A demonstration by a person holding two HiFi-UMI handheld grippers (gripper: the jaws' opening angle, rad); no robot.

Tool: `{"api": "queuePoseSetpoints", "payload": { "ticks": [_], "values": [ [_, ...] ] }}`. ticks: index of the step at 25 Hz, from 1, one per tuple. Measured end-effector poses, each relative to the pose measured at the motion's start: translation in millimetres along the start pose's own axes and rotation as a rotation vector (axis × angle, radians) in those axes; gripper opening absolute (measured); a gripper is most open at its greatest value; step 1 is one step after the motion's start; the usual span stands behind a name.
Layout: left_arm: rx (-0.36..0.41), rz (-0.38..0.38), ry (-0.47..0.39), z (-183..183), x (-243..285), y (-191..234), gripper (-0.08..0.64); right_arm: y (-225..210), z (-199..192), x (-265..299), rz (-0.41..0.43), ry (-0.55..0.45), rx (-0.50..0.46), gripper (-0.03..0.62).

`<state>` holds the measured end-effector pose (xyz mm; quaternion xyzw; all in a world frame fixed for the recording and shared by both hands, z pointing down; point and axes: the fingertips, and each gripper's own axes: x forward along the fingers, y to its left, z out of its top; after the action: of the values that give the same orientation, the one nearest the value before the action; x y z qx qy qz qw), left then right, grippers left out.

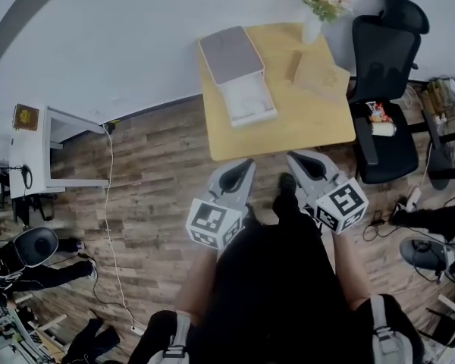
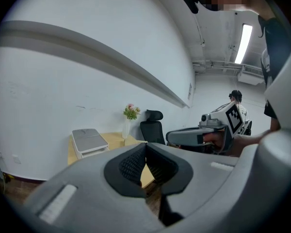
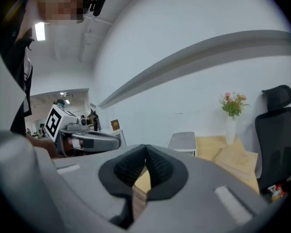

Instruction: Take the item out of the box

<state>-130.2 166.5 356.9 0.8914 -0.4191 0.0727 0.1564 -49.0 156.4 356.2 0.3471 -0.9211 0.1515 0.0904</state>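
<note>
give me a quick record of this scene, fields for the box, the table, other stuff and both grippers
box: grey-topped white box on the table's far left part, near the wall
table: wooden table in front of the person
also on table: vase of flowers; flat brown package
beside table: black office chair to its right
left: left gripper shut, empty, short of the table
right: right gripper shut, empty, short of the table
task state: box not yet touched

One table [image 1: 303,123], one box [image 1: 232,54], one brown packet [image 1: 322,72], one vase of flowers [image 1: 313,27], one office chair [image 1: 384,61], two grippers [image 1: 248,164] [image 1: 294,158].
</note>
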Motion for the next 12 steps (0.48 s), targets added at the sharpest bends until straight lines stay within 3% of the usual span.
{"api": "queuePoseSetpoints", "payload": {
  "ticks": [6, 12],
  "values": [
    [-0.022, 0.04, 0.0, 17, 47, 1, 0.011, -52, 22, 6, 0.079, -0.058, 0.099, 0.003],
    [-0.044, 0.069, 0.014, 22, 84, -2, 0.011, -90, 24, 14, 0.157, -0.04, 0.108, 0.003]
  ]
}}
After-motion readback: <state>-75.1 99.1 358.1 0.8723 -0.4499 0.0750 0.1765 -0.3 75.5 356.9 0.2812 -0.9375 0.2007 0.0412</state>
